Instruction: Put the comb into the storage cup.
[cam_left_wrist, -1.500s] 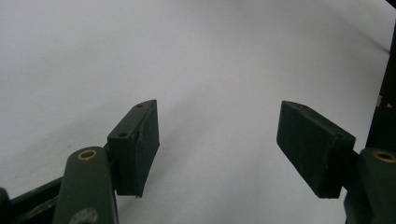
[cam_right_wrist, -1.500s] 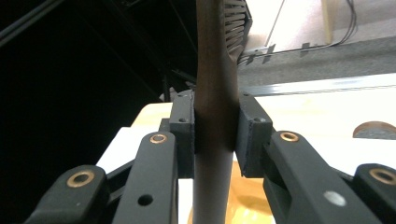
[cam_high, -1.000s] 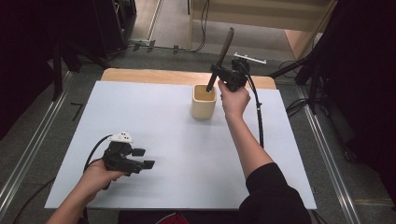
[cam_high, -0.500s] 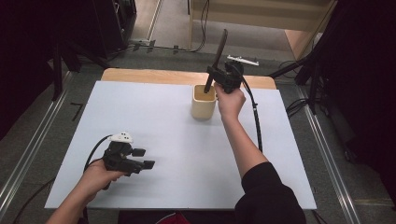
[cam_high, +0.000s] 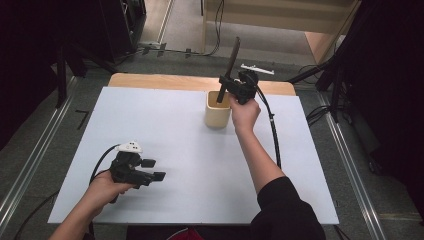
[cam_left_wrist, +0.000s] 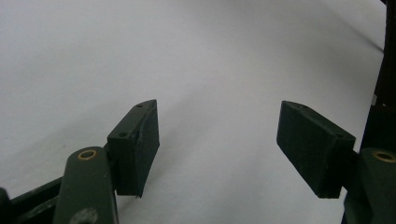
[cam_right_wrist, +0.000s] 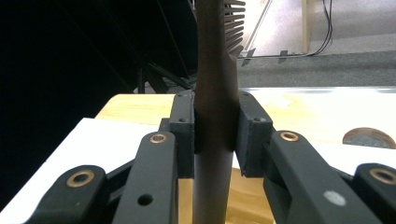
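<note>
Your right gripper (cam_high: 226, 86) is clamped on a dark brown comb (cam_high: 231, 65), with both pads pressed flat against the handle; in the right gripper view the comb (cam_right_wrist: 215, 93) stands nearly upright between the jaws, its teeth showing at the top of that view and its handle running down past the pads; from the high view the comb leans slightly, its upper end tipped away from you and its lower end dipping into the mouth of the beige cup (cam_high: 218, 114); whether the tip touches the inside of the cup cannot be told; the cup stands upright on the white table (cam_high: 180, 150), near the far edge and a little right of the middle, and your right hand (cam_high: 245, 112) is just beside it on its right, the gripper's cable (cam_high: 272, 130) trailing down along your forearm; your left gripper (cam_high: 152, 170) is released, the jaws standing wide apart with nothing between them; in the left gripper view its two pads (cam_left_wrist: 140, 140) frame bare white tabletop; that gripper sits low over the near left part of the table, well apart from the cup and the comb, held in your left hand (cam_high: 107, 187).
</note>
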